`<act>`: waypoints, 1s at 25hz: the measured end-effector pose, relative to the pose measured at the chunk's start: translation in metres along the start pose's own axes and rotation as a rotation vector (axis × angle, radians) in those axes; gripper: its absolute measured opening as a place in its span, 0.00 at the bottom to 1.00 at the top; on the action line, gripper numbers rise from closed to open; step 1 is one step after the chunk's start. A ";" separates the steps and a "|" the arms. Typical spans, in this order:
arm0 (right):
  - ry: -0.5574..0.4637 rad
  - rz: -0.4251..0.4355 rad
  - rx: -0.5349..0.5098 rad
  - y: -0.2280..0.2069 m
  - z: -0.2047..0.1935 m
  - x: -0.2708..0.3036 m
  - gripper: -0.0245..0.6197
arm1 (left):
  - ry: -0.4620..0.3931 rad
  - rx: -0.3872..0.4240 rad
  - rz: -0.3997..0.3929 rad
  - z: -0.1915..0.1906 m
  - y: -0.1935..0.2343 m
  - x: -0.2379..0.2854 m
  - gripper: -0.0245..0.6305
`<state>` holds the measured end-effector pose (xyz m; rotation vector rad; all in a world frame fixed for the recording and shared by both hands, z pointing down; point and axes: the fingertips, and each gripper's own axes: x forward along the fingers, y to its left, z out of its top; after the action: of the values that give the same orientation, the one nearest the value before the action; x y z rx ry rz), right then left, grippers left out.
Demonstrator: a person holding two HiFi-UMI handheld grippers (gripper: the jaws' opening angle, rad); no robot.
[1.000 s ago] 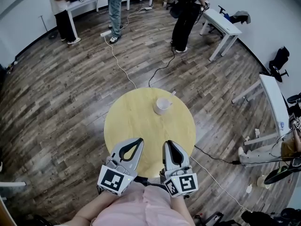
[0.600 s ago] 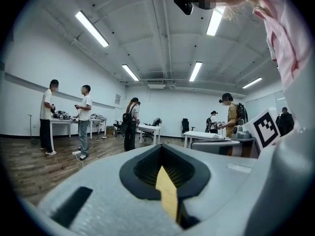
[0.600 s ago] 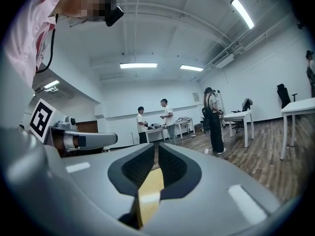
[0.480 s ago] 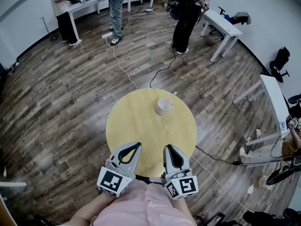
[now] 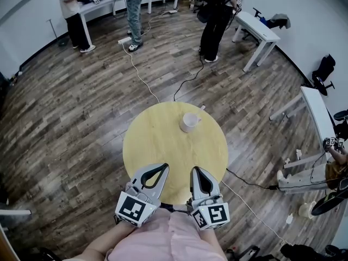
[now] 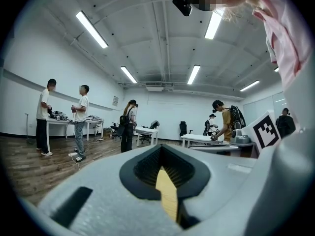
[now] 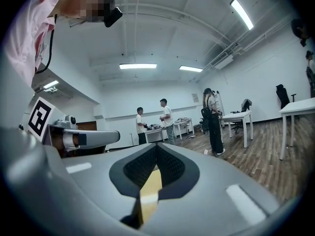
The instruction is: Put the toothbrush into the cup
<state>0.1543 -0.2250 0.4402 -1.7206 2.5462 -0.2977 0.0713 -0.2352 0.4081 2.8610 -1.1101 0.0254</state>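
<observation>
Here, left claw (image 5: 162,166) and right claw (image 5: 194,169) closed, empty, cup (image 5: 188,122) across round table (image 5: 161,141)

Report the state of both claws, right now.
Left claw: closed, tips together, holding nothing.
Right claw: closed, tips together, holding nothing.

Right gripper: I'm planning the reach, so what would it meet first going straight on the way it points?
Probably the cup: from the head view the right gripper points across the table roughly at it, perhaps slightly to its left. Height is unclear, so it may pass over.
</observation>
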 end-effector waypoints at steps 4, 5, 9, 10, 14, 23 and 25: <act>0.016 -0.004 -0.010 -0.001 -0.001 0.001 0.05 | -0.023 0.012 0.001 0.004 0.001 0.002 0.04; 0.018 -0.004 -0.012 -0.001 -0.001 0.001 0.05 | -0.024 0.008 0.004 0.004 0.003 0.002 0.04; 0.021 -0.004 -0.017 0.001 0.001 0.006 0.05 | -0.027 0.001 0.008 0.006 0.009 0.001 0.04; 0.021 -0.003 -0.017 0.002 0.001 0.008 0.05 | -0.023 -0.001 0.008 0.006 0.010 0.001 0.04; 0.020 0.001 -0.008 0.005 0.000 0.011 0.05 | -0.027 -0.002 0.010 0.007 0.015 -0.001 0.04; 0.032 0.006 -0.009 0.010 -0.003 0.021 0.05 | 0.006 -0.022 0.027 -0.002 0.027 -0.008 0.04; 0.035 0.005 -0.010 0.012 -0.004 0.024 0.05 | 0.034 -0.030 0.030 -0.008 0.032 -0.012 0.04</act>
<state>0.1336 -0.2420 0.4432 -1.7266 2.5800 -0.3180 0.0412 -0.2498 0.4176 2.8066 -1.1370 0.0585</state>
